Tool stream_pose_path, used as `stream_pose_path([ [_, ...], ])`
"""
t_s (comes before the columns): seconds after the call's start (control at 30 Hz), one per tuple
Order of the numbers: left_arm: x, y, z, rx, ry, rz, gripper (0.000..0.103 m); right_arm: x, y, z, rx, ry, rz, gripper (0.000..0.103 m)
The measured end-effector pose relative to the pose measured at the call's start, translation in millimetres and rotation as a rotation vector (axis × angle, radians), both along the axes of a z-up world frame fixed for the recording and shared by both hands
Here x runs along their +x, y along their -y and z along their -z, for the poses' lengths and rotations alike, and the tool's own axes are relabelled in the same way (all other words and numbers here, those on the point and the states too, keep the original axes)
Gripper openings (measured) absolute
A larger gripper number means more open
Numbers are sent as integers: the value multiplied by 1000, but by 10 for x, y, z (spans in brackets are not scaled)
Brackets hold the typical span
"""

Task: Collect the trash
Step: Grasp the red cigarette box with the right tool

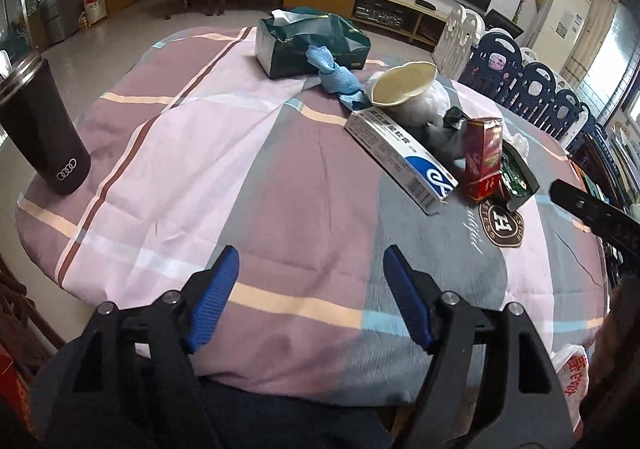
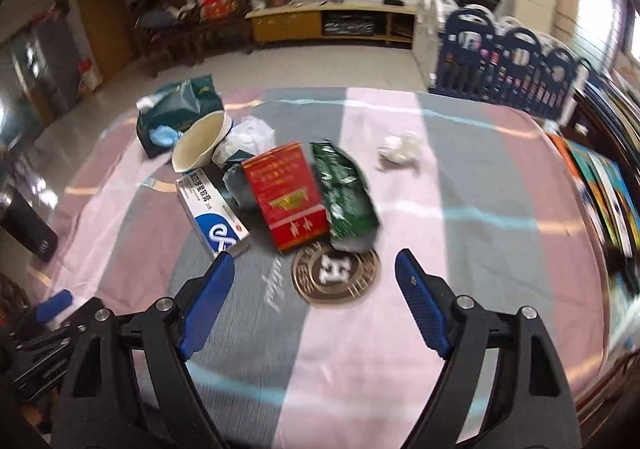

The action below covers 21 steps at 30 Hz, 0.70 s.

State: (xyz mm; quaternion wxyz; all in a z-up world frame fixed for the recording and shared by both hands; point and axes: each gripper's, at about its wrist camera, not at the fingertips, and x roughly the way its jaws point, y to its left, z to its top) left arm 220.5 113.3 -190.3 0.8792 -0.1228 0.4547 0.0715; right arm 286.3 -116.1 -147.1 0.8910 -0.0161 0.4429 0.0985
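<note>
Trash lies in a heap on the cloth-covered round table (image 1: 248, 177): a white and blue box (image 1: 400, 157) (image 2: 212, 213), a red carton (image 1: 482, 161) (image 2: 286, 195), a green foil packet (image 2: 346, 195) (image 1: 516, 175), a cream paper bowl (image 1: 404, 83) (image 2: 200, 143), a blue crumpled rag (image 1: 334, 79) and a white paper wad (image 2: 400, 149). My left gripper (image 1: 310, 261) hovers open over bare cloth, left of the heap. My right gripper (image 2: 316, 263) hangs open just short of the red carton, nothing between its fingers. The right gripper's black finger (image 1: 592, 209) shows at the left wrist view's right edge.
A dark green tissue box (image 1: 308, 45) (image 2: 178, 113) stands behind the heap. A black tumbler (image 1: 44, 129) stands at the table's left edge. A white printed bag (image 1: 572, 373) hangs off the near right rim. Blue and white fence panels (image 1: 532, 81) stand to the right.
</note>
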Motion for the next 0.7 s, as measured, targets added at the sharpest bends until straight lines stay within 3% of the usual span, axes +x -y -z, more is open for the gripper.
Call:
stream_pose_path([
  [0.17, 38, -232, 151, -186, -21, -26, 80, 587, -300, 363, -70, -54, -59, 81],
  [0.3, 34, -229, 195, -215, -26, -7, 83, 850, -460, 562, -114, -70, -96, 80],
  [0.33, 36, -213, 200, -216, -29, 0, 83, 873, -482, 583, -106, -68, -107, 65],
  [0.43, 31, -233, 216, -228, -32, -11, 83, 809, -546, 594, -80, -67, -150, 61],
  [0.53, -15, -369, 195, -258, 2, -86, 83, 640, -728, 594, -102, -73, -213, 61],
  [0.7, -79, -546, 154, -261, 39, -185, 83, 155, -1048, 544, 50, -225, -450, 61],
])
